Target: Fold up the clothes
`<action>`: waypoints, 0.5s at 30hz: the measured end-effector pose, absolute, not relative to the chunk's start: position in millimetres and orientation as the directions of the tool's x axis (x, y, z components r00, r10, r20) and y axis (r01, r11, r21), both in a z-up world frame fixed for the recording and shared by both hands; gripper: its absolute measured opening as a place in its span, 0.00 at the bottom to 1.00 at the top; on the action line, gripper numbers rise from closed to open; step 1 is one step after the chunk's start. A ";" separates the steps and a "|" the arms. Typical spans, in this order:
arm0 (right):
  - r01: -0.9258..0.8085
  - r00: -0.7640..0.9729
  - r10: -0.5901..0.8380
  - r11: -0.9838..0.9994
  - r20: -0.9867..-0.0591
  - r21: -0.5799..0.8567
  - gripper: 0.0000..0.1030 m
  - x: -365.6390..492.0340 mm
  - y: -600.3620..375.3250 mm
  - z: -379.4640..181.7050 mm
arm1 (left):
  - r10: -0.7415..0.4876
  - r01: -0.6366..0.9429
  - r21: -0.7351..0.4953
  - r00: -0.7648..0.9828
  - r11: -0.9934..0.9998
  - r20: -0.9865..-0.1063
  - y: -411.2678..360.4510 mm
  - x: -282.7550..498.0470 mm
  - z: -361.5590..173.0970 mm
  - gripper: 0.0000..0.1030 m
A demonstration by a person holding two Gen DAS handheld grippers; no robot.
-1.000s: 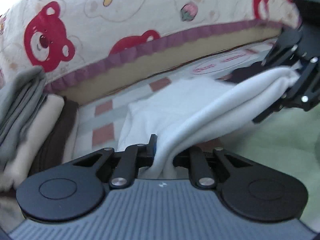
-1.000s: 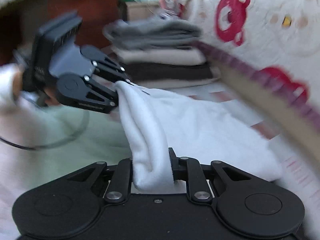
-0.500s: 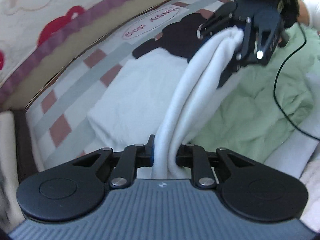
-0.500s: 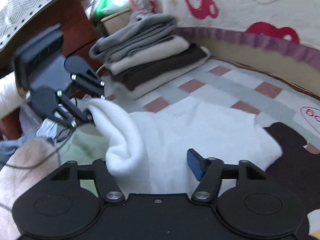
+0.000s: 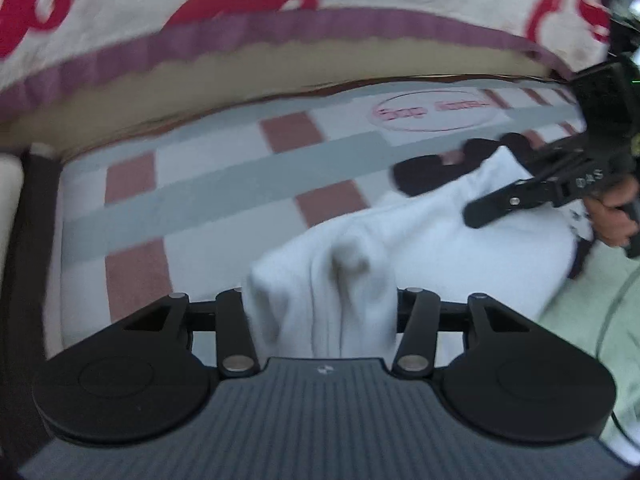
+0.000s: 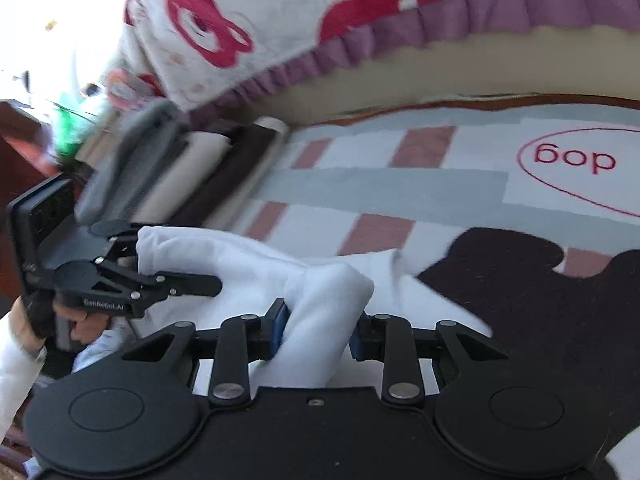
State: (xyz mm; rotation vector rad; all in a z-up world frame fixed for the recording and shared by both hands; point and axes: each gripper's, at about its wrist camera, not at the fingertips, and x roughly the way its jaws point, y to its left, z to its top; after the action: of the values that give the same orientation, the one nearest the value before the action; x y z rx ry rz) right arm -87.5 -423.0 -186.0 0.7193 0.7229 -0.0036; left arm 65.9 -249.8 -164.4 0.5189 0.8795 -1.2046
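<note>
A white fleece garment (image 5: pixel 432 248) lies folded on the checked bed mat (image 5: pixel 224 196). In the left wrist view a thick bunch of it sits between the jaws of my left gripper (image 5: pixel 320 304), which stand wide apart. My right gripper (image 5: pixel 516 200) shows at the right over the cloth's far end. In the right wrist view my right gripper (image 6: pixel 318 330) has its blue-padded jaws partly apart around a fold of the white garment (image 6: pixel 248 256). My left gripper (image 6: pixel 176 280) shows at the left on the cloth's other end.
A stack of folded grey, cream and brown clothes (image 6: pixel 192 168) sits at the mat's left end. A bear-print cushion with purple trim (image 6: pixel 360 40) rises behind the mat (image 6: pixel 380 184). A green blanket (image 5: pixel 592 312) lies at the near right. A dark dog shape (image 6: pixel 540 280) is printed on the mat.
Both grippers have come down to the mat with the white garment, laying its raised edge over the rest. The left jaws have spread wide apart. The right jaws have narrowed around a fold.
</note>
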 end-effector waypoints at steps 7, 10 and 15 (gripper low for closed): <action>0.318 0.804 0.193 0.661 -0.563 0.680 0.43 -99.1 -445.4 -206.3 | -0.624 0.853 -0.169 0.212 0.493 -0.752 -244.5 72.5 -193.9 0.44; 0.249 0.825 0.254 0.638 -0.504 0.729 0.45 -112.3 -442.9 -201.8 | -0.679 0.814 -0.266 0.201 0.517 -0.706 -228.1 68.4 -187.4 0.32; -0.004 0.847 0.382 0.700 -0.370 0.714 0.30 -142.9 -411.6 -165.7 | -0.755 0.763 -0.400 0.170 0.507 -0.633 -172.7 47.9 -165.9 0.32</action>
State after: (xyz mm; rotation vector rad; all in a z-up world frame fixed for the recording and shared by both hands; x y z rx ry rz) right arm -142.9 -411.6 -165.7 0.7724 0.5295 0.2262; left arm 47.9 -172.7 -165.9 0.0109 0.8924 -1.0784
